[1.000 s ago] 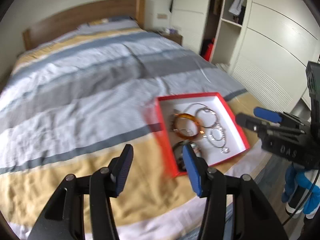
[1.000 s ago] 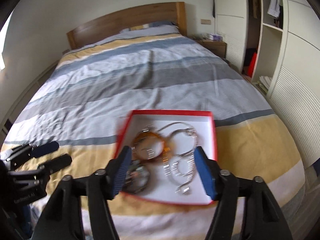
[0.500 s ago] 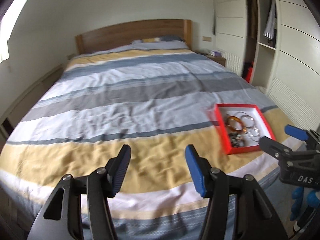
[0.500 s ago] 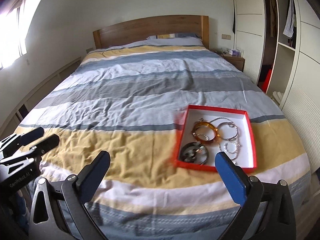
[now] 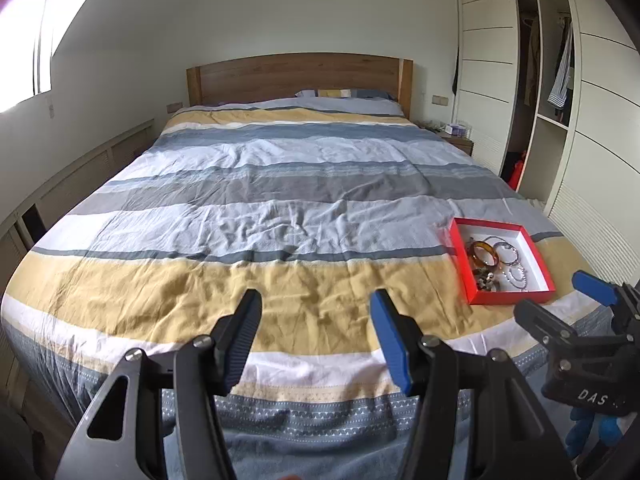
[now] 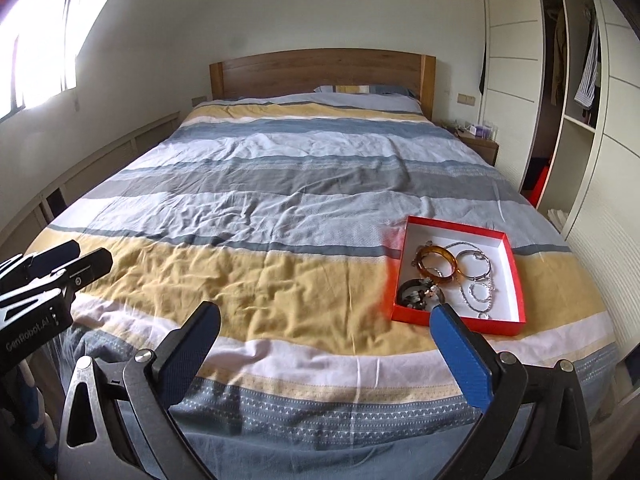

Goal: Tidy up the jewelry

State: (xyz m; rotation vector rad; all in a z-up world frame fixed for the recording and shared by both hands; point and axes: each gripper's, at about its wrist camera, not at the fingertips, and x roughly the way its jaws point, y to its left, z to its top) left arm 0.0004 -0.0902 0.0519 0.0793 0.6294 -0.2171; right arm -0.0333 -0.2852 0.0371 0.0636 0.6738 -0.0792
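Observation:
A shallow red box [image 6: 516, 280] with a white inside lies on the bed's near right part; it also shows in the left wrist view [image 5: 460, 256]. In it lie an amber bangle [image 6: 437, 266], silver bracelets [image 6: 476, 280] and a dark bangle [image 6: 416, 294]. The amber bangle [image 5: 484, 254] shows in the left wrist view too. My left gripper [image 5: 316, 340] is open and empty, held off the foot of the bed, left of the box. My right gripper [image 6: 324, 356] is wide open and empty, short of the box's near edge.
The bed has a striped yellow, grey and blue duvet [image 6: 280, 208] and a wooden headboard [image 6: 320, 72]. White wardrobes [image 6: 600, 160] stand along the right, with a nightstand [image 6: 480, 140] beside the headboard. A window [image 6: 36, 48] is at the left.
Both grippers have pulled back from the box toward the foot of the bed. The right gripper has opened wider. The box and jewelry have stayed in place.

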